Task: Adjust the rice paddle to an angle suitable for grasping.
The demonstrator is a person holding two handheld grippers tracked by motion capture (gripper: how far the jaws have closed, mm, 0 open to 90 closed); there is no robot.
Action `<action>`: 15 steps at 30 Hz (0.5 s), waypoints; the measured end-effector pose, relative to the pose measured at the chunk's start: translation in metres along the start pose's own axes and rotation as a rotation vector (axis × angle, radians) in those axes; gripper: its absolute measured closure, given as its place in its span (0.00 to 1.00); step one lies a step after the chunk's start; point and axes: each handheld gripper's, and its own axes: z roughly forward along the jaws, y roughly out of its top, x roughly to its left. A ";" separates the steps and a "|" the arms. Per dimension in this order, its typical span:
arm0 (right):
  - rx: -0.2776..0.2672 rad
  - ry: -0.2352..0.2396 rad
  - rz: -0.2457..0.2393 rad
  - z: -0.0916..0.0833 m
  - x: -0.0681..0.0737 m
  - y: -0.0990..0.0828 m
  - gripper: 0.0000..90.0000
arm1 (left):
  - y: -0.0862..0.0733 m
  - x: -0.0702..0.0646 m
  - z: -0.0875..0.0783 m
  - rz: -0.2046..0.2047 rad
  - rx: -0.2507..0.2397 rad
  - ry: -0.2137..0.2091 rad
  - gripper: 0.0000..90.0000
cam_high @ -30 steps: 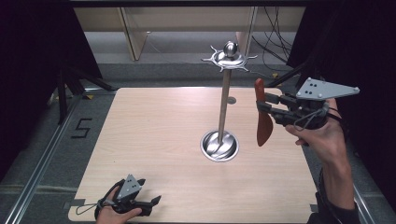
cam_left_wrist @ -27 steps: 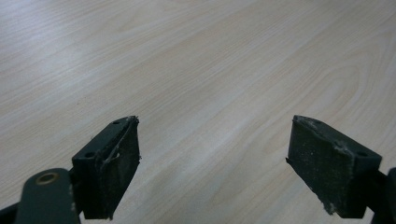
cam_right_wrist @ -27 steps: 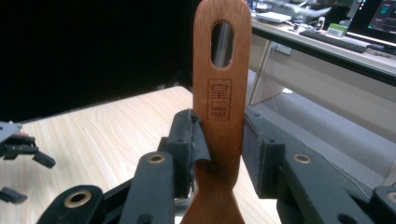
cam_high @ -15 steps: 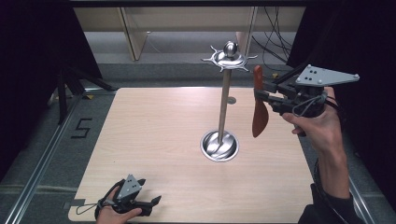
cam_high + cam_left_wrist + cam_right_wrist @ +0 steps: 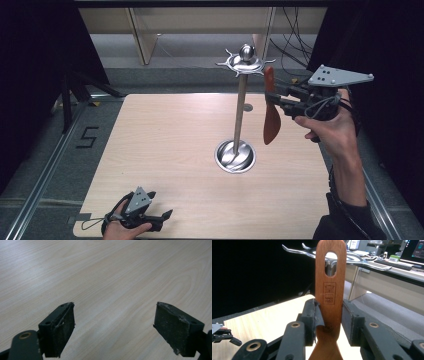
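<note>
In the high view the right gripper (image 5: 276,97) is clamped on a wooden spatula (image 5: 271,116) that hangs upright just right of the steel utensil stand (image 5: 240,115), near its hooked top. The left gripper (image 5: 162,217) rests at the table's (image 5: 165,135) near left edge. In the left gripper view its jaws stand apart over bare wood. In the right gripper view the jaws squeeze the spatula's (image 5: 330,297) handle, its hanging hole level with the stand's hooks (image 5: 294,250).

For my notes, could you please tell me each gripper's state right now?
Left gripper: open, holding nothing, low over the table.
Right gripper: closed on the wooden spatula.
</note>
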 end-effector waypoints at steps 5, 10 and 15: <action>0.006 -0.003 -0.009 0.006 0.000 0.003 0.75 | 0.001 0.001 0.000 0.013 0.003 0.016 0.18; 0.015 0.002 0.004 0.012 -0.001 0.003 0.74 | 0.000 0.001 0.000 0.007 0.001 0.013 0.18; 0.025 0.009 0.021 0.018 -0.002 0.002 0.74 | 0.001 0.002 0.000 0.018 0.006 0.015 0.18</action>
